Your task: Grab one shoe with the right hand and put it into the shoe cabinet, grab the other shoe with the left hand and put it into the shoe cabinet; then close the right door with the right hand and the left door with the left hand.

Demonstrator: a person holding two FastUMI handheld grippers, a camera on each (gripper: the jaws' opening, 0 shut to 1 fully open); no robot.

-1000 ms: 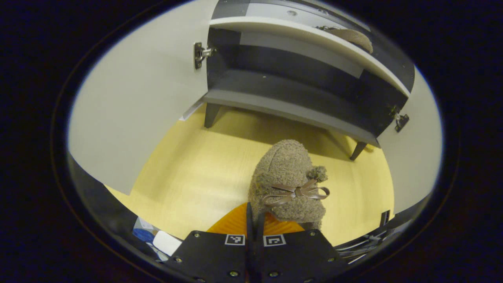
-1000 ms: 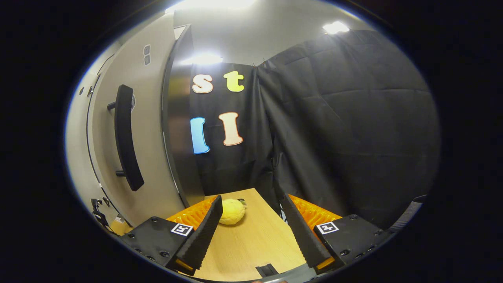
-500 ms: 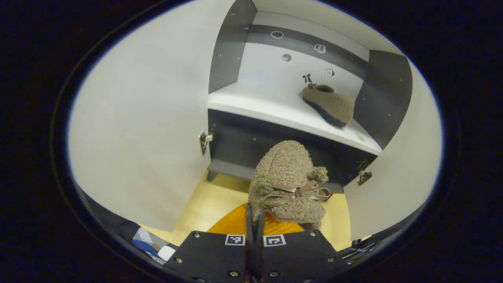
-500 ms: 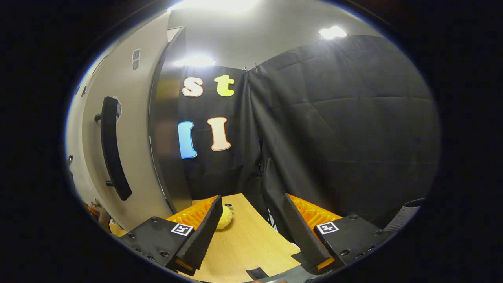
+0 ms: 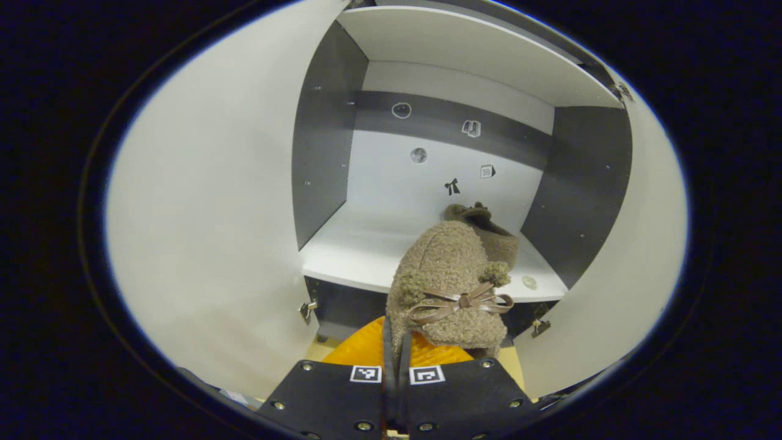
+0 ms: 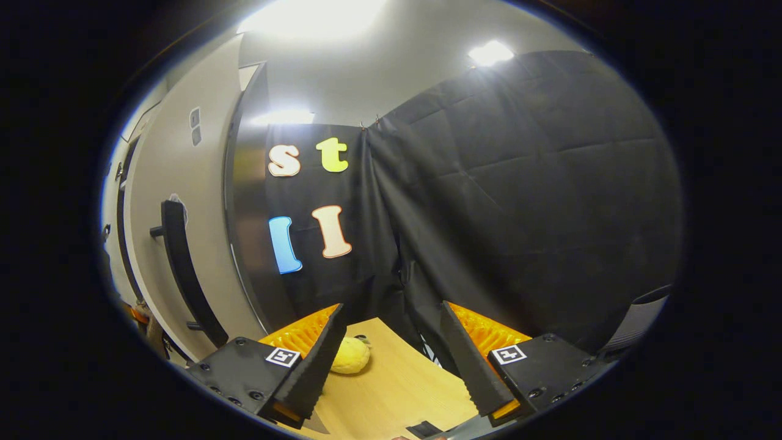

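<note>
Shoe cabinet dead ahead of the left tool, both doors swung out: left door wide on one side, right door on the other. White shelf sits just above and beyond the tool's nose, with free space on its left half.

First shoe already on that shelf, right of centre, toward the back wall. Second shoe is in the left tool, fingers clenched on its heel end, sole edge-on; long axis runs straight forward along the tool, toe pointing into the opening. From this angle its toe overlaps the parked shoe, so I'd judge the placement needs a push forward plus a shift to the left to land beside it, not on it. Shelf lip is the thing to clear.

Right tool is released, jaws wide apart, nothing between them, hovering over the wooden surface near a yellow plush ball. It faces the booth wall; the right door's outer face with its black handle lies off to its left.
</note>
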